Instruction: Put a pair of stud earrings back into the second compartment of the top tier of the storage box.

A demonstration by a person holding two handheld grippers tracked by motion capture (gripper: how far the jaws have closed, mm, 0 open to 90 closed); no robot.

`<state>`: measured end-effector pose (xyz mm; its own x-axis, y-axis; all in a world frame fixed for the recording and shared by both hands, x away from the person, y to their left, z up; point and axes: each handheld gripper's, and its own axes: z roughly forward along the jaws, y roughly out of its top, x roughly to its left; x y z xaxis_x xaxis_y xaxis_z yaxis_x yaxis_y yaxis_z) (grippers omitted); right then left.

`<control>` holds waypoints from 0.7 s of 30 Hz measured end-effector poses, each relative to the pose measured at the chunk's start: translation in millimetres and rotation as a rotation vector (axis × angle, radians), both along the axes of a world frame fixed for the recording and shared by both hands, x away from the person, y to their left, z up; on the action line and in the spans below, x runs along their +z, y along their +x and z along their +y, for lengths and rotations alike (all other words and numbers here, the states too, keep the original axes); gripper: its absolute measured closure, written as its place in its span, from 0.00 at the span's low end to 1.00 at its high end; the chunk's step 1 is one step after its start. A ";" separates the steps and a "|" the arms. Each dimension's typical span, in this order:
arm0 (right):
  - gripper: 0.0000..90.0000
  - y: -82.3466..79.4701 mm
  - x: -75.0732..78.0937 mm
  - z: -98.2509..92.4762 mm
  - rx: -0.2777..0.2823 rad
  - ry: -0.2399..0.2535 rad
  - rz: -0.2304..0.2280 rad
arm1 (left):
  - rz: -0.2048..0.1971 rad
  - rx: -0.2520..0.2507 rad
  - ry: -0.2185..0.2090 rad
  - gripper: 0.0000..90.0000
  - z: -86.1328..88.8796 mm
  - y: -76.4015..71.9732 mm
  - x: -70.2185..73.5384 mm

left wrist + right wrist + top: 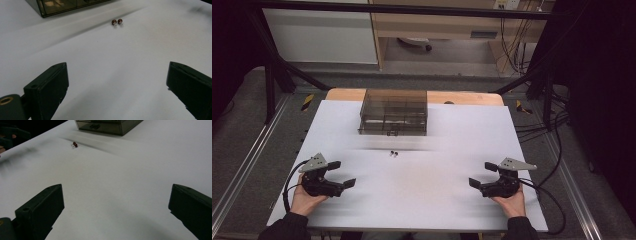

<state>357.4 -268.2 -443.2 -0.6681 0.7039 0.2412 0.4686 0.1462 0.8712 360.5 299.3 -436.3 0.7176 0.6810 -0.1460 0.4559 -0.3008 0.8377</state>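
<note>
From the high view, the left gripper [335, 174] and the right gripper [483, 174] sat near the person's edge of the white table [452, 200], well apart, fingers spread and holding nothing. A smoky clear box [394, 112] with compartments stood at the far middle, and two tiny dark beads [393, 154] lay just in front of it, side by side.

In the left gripper view, the beads [117, 22] looked round and glossy, resting on bare table far beyond the released fingers [53, 82]. I judged they could roll off at the lightest nudge, and one finger landing first might flick a bead away.

In the right gripper view, the beads [74, 144] lay far left, near the box [110, 125]. The wide fingers [47, 202] seemed coarse for such small things; a pinch could squirt one out sideways.
</note>
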 end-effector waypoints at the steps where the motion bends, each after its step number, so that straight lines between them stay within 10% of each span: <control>1: 0.01 0.0 0.0 -0.1 0.000 -0.001 0.000 | 0.000 -0.001 0.003 0.04 -0.3 0.2 0.0; 21: 0.01 -0.1 0.0 -0.7 0.002 -0.012 -0.005 | -0.007 -0.005 0.013 0.04 -7.3 5.3 5.8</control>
<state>357.4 -268.9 -443.2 -0.6706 0.7054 0.2297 0.4643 0.1577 0.8715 365.9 292.0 -430.5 0.7220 0.6791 -0.1323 0.4486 -0.3139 0.8368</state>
